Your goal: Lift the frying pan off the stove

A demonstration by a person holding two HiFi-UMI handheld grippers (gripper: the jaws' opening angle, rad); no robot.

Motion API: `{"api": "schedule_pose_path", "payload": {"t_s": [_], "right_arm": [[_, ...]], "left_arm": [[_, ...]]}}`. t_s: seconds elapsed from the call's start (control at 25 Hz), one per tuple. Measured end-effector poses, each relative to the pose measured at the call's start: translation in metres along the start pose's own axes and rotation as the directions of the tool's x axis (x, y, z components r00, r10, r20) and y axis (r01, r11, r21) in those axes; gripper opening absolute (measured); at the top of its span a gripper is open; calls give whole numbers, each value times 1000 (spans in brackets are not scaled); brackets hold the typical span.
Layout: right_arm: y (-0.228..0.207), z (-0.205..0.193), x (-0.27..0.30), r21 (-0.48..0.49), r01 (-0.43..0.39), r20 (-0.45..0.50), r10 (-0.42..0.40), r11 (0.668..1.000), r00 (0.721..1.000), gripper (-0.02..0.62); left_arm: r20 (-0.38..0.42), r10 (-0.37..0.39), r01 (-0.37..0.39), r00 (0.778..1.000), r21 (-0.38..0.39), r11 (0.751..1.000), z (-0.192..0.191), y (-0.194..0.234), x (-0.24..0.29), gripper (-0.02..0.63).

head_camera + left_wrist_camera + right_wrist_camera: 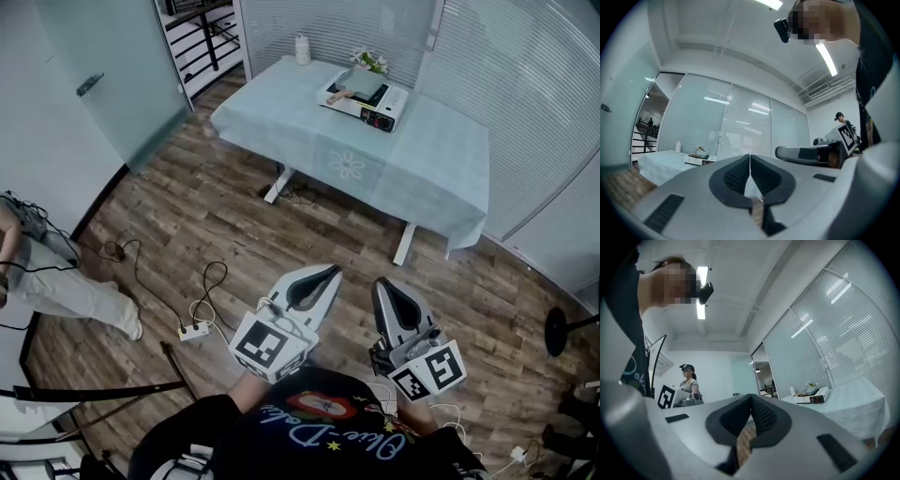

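The fingers of the left gripper [331, 271] and right gripper [382, 283] are pressed together, empty. The frying pan [364, 84] rests on the stove [378, 110], well away on the tabletop [441, 159]. The fingers should be opened during the approach.

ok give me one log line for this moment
phase: not yet at table | left gripper: shut, empty | right gripper: shut, empty | frying pan: on stove, untouched | stove: on table across room

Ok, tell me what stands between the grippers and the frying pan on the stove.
Nothing visible. The left gripper and right gripper, both shut, hang far back; only floor and tablecloth lie between them and the frying pan on the stove.
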State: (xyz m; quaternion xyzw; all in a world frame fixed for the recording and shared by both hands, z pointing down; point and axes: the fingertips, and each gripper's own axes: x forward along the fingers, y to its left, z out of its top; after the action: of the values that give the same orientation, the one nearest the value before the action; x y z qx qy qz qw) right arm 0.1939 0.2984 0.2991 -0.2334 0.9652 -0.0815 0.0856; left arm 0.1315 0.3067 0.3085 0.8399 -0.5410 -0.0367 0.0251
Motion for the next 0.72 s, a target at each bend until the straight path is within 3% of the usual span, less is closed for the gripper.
{"api": "schedule_pose_path", "payload": {"t_s": [0.72], "right_arm": [[0,-12,53,8,25,-9,-25,1000,1000,0]], "left_arm": [[1,-18,18,1000,18,1000,2,61,1,6]]}}
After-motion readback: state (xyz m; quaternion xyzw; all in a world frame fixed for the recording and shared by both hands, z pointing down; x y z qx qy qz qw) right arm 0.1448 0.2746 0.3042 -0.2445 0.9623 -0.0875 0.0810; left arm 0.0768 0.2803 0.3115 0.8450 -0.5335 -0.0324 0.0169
